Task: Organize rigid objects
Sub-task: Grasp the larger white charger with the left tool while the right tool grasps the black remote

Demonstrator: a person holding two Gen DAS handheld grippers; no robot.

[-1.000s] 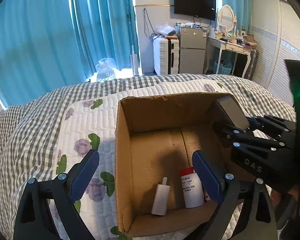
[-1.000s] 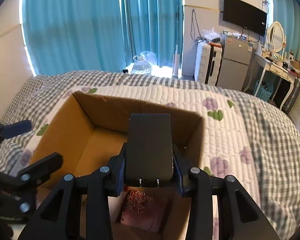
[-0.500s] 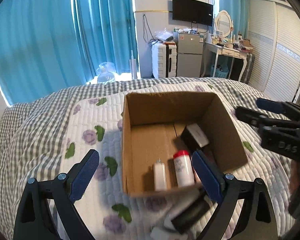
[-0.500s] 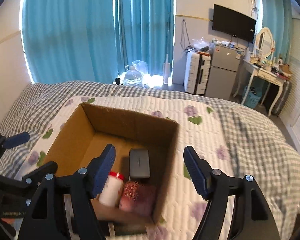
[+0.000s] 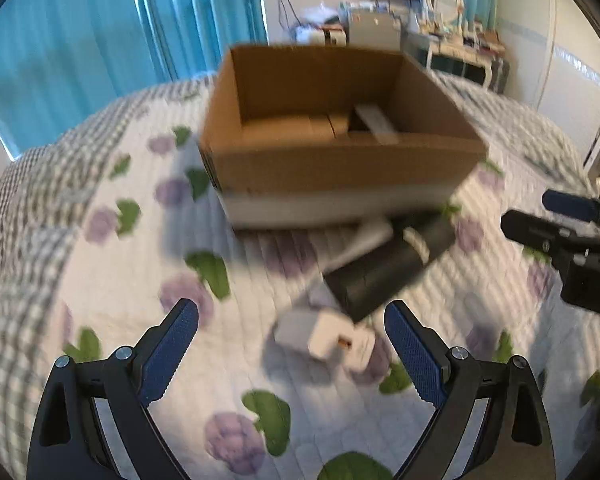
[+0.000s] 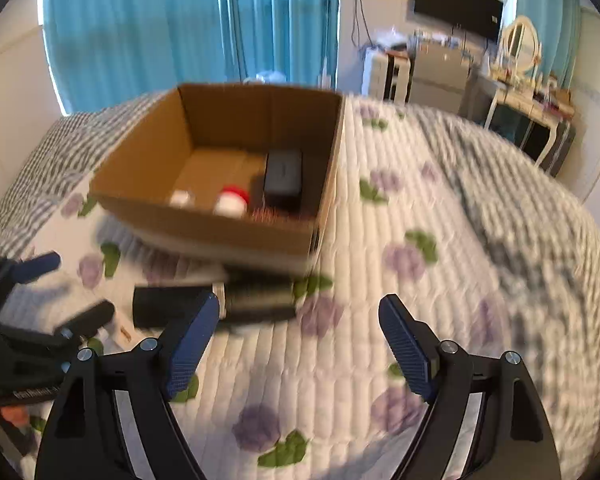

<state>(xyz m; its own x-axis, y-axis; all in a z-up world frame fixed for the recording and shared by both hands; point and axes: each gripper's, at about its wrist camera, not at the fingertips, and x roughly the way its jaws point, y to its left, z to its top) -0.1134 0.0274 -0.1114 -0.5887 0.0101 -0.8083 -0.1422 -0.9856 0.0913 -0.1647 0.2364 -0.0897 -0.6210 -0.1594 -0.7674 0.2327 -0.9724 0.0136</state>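
Left gripper [image 5: 291, 340]: jaws spread, empty, above a white charger [image 5: 328, 339] on the quilt [image 5: 112, 292].
Right gripper [image 6: 299, 338]: jaws opening, nothing between.
Black cylinder [image 5: 384, 276]: lying beside the box.
Cardboard box [image 6: 220, 232]: farther back, holding a black case [image 6: 283, 176] and a red-capped bottle [image 6: 231, 199].

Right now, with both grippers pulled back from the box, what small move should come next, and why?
Probably lower the left gripper onto the white adapter on the quilt: its open jaws already frame it, outside the cardboard box. The right gripper, jaws opening, has nothing between them.

A home bedroom: quilted bed [image 6: 440, 208], blue curtains [image 6: 188, 28], vanity mirror [image 6: 520, 44].
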